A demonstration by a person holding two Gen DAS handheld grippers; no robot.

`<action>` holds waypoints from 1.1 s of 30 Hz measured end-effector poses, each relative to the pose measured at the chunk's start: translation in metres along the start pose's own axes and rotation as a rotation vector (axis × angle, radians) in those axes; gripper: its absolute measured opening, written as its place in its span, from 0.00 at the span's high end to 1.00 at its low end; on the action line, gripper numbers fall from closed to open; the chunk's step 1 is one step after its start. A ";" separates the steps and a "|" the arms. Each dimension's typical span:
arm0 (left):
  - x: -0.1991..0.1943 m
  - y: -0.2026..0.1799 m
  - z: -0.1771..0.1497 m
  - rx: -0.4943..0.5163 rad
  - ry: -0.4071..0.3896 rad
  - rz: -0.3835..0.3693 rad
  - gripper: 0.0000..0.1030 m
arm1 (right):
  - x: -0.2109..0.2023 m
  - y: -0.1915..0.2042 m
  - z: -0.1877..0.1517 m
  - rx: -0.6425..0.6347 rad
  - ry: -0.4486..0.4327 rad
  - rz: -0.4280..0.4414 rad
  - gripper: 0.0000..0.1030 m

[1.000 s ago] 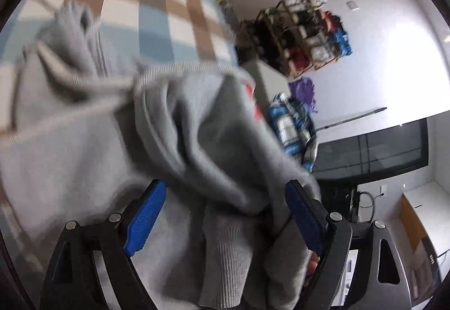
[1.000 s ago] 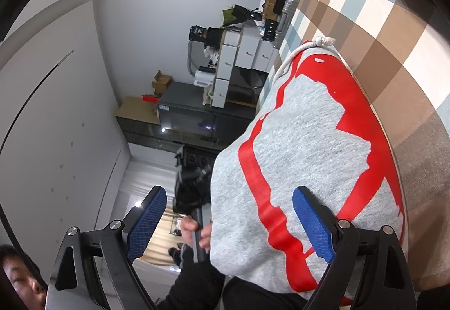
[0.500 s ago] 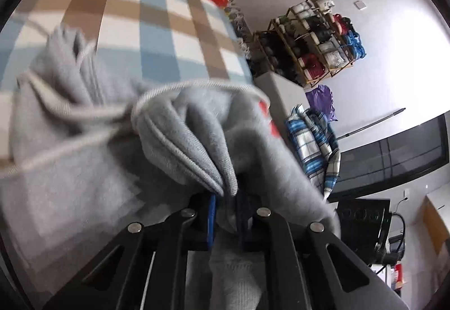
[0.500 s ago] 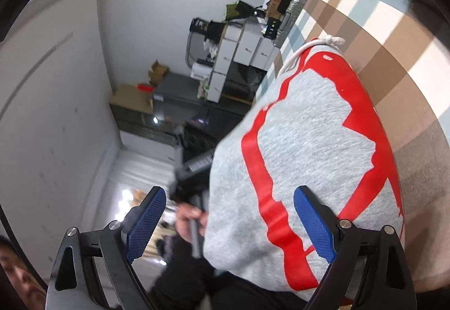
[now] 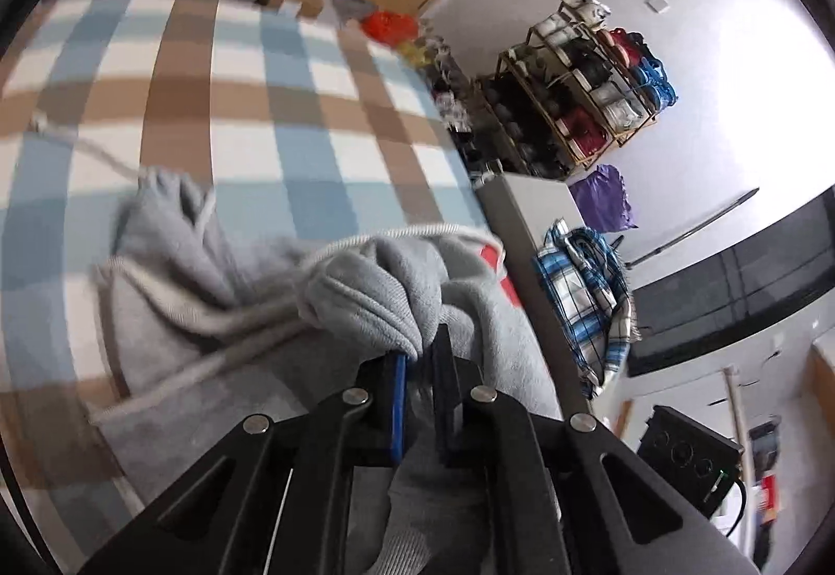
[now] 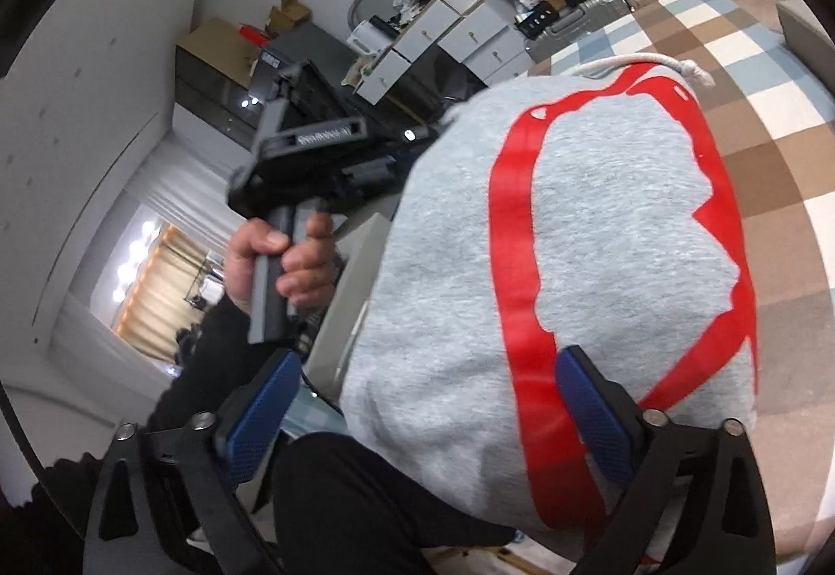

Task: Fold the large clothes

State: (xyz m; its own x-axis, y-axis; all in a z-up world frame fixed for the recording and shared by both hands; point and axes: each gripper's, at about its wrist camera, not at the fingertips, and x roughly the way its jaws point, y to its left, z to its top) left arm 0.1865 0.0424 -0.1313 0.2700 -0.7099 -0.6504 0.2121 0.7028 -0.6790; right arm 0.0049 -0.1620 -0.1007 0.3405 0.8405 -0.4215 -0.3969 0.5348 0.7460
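Observation:
A grey hoodie (image 5: 209, 293) with a red print lies bunched on a blue, white and brown checked bed cover (image 5: 235, 116). My left gripper (image 5: 420, 361) is shut on a thick fold of the grey fabric and lifts it off the cover. In the right wrist view the hoodie (image 6: 600, 230) hangs over the bed's edge, its red outline print facing me. My right gripper (image 6: 422, 413) has its jaws opening wide; the hoodie's lower edge lies between the blue pads, which do not press on it. A hand (image 6: 271, 262) holds the left gripper's handle at the left.
A white drawstring (image 6: 647, 66) lies at the hoodie's top. A shoe rack (image 5: 574, 95), a grey cabinet (image 5: 527, 210) with a plaid cloth (image 5: 589, 293) and a dark screen stand past the bed. White drawers (image 6: 443, 32) and boxes line the far wall.
The left gripper closed on a fold of the hoodie and lifted it. The right gripper rolled and moved sideways; the hand with the left gripper now shows larger in its view.

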 end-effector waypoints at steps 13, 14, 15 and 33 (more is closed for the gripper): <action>-0.025 -0.033 -0.040 -0.056 0.006 -0.240 0.08 | 0.007 0.000 0.007 0.033 0.004 0.010 0.00; -0.012 -0.036 -0.039 -0.061 0.048 -0.228 0.09 | 0.005 -0.001 0.006 0.042 -0.007 0.029 0.00; 0.001 -0.036 -0.038 -0.085 0.087 -0.233 0.09 | 0.002 -0.003 0.006 0.054 -0.019 0.052 0.00; 0.001 -0.074 -0.035 0.046 0.055 -0.052 0.92 | -0.028 -0.087 0.022 0.321 -0.088 -0.069 0.03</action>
State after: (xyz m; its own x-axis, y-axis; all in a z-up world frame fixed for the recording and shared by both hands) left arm 0.1379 -0.0115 -0.0936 0.2059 -0.7463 -0.6330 0.2678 0.6651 -0.6971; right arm 0.0489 -0.2334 -0.1421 0.4345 0.7854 -0.4408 -0.0865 0.5236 0.8476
